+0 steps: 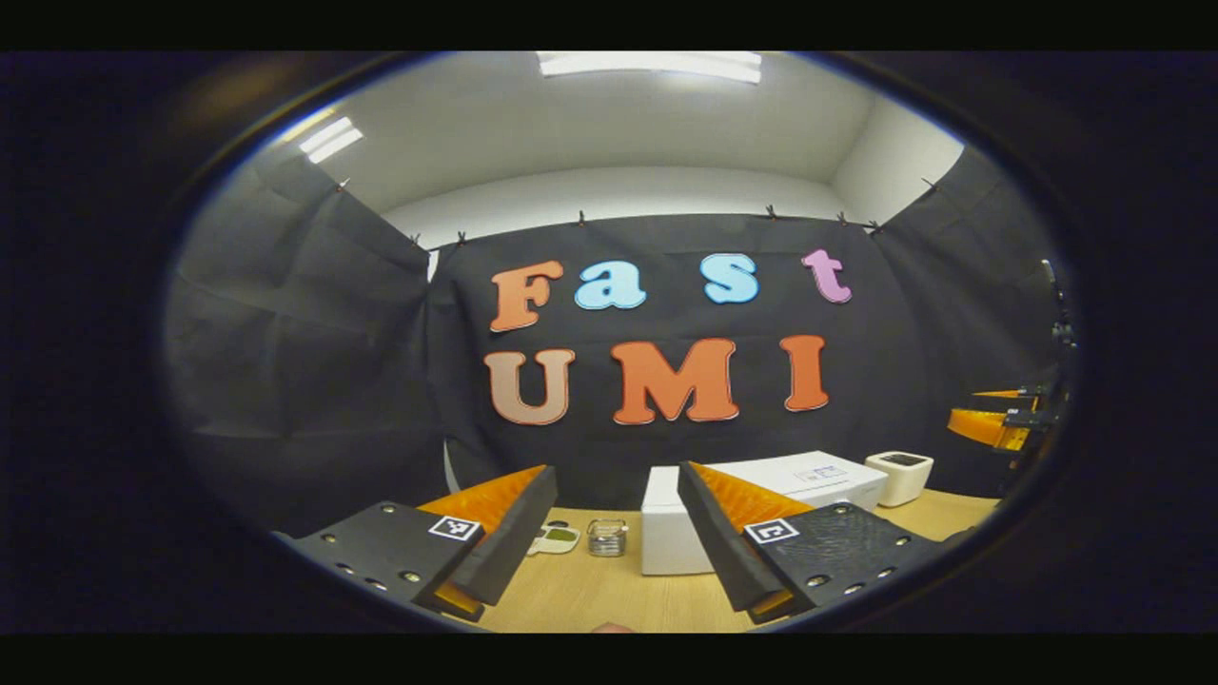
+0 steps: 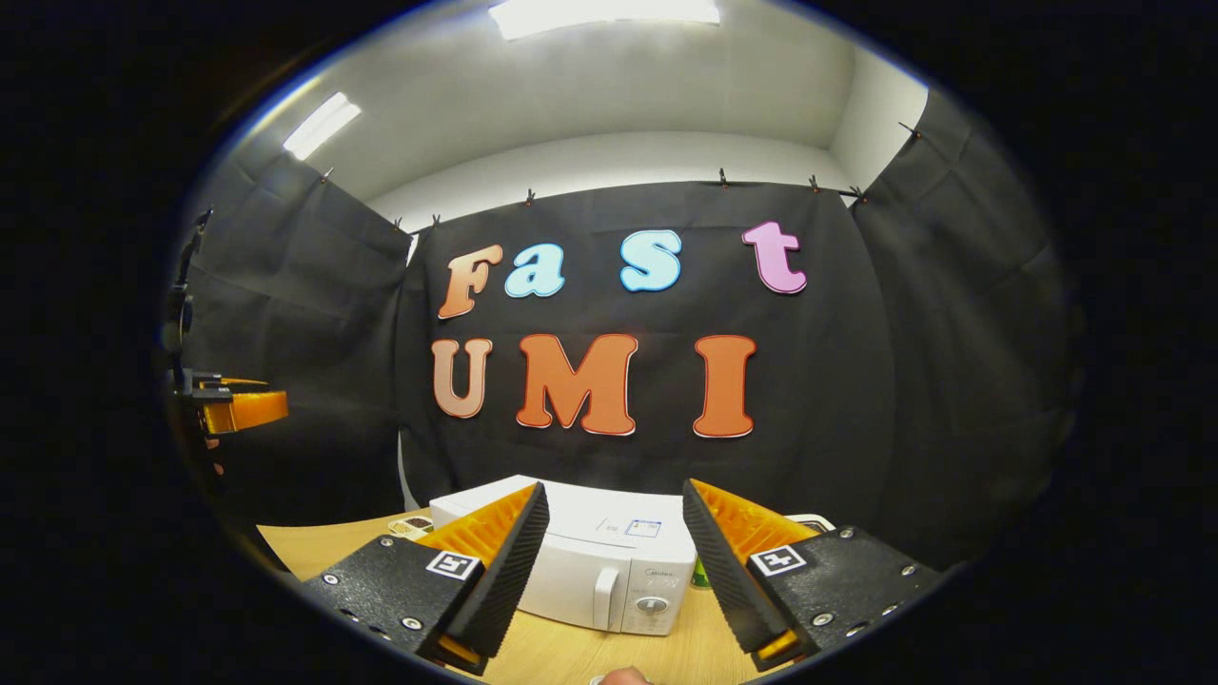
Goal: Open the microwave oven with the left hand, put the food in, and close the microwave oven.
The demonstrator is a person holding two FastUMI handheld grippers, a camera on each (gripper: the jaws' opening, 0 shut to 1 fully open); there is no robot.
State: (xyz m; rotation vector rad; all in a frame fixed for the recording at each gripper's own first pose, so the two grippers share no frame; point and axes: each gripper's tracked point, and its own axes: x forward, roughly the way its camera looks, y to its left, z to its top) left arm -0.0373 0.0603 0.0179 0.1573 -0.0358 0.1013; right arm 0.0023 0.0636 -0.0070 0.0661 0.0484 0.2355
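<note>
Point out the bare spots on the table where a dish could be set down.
Bare wood lies along the near edge of the table, in front of the microwave and the glass jar. It is more crowded farther back, where a small dish sits beside the jar and a white appliance stands past the microwave.

- Black cloth walls (image 1: 304,362) on three sides, clipped along the top edge.
- White room wall (image 2: 609,166) above the cloth; white ceiling.
- Ceiling light panel (image 2: 604,14) overhead, a second panel (image 2: 321,124) to the left, both lit.
- Light wooden table (image 1: 609,595) at the bottom.
- No floor or window in view.
</note>
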